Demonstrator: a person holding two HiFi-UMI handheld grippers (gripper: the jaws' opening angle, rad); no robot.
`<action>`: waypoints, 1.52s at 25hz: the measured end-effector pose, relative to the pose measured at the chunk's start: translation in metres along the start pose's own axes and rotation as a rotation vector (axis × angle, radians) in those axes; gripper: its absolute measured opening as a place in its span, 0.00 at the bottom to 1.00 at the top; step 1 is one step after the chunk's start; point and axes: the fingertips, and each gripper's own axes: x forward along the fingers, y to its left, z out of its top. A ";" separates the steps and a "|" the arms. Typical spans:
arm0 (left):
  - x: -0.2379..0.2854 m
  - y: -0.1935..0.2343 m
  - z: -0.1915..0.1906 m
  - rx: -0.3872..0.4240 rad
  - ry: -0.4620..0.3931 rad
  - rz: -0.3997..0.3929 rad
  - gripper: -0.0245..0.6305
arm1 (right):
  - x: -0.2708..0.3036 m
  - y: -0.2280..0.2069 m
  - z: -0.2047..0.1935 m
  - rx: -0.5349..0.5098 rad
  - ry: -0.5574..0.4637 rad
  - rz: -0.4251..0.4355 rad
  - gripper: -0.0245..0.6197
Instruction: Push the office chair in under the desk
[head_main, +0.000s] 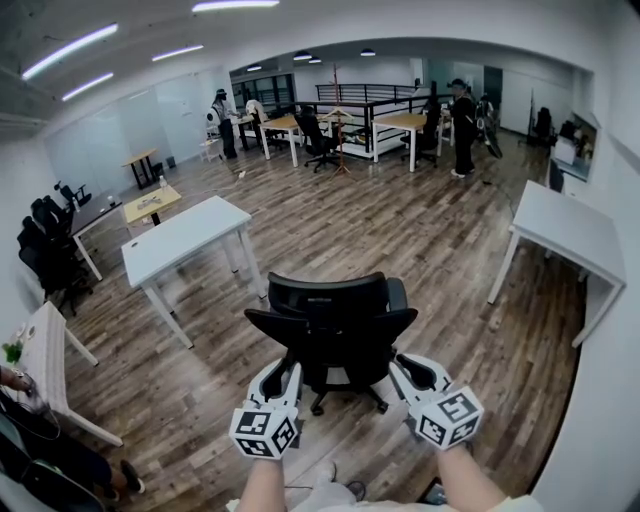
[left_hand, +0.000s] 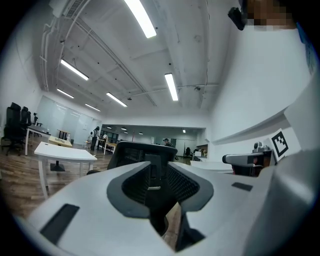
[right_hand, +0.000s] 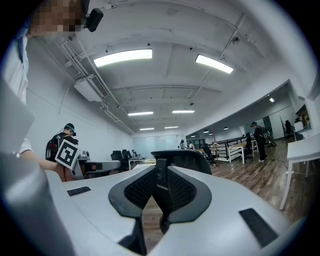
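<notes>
The black office chair (head_main: 330, 320) stands on the wood floor with its back toward me, away from any desk. My left gripper (head_main: 283, 372) is low at the rear left of the chair and my right gripper (head_main: 412, 368) is at its rear right. In the left gripper view the jaws (left_hand: 156, 180) stand apart, with a dark part of the chair (left_hand: 145, 150) in the gap and not pressed. In the right gripper view the jaws (right_hand: 160, 187) stand only slightly apart around a thin black chair bar (right_hand: 161, 172).
A white desk (head_main: 185, 235) stands ahead to the left of the chair, and another white desk (head_main: 565, 230) ahead to the right. Black chairs (head_main: 45, 250) line the left wall. People and wooden tables (head_main: 400, 120) are at the far end.
</notes>
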 end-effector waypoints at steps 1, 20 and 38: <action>0.005 0.003 0.001 0.001 0.000 -0.002 0.18 | 0.005 -0.002 0.000 0.001 0.001 -0.001 0.16; 0.114 0.137 0.001 0.013 0.022 -0.028 0.33 | 0.109 -0.081 -0.029 0.086 -0.006 -0.224 0.26; 0.194 0.170 -0.014 0.087 0.115 -0.199 0.38 | 0.165 -0.156 -0.027 0.009 0.080 -0.383 0.38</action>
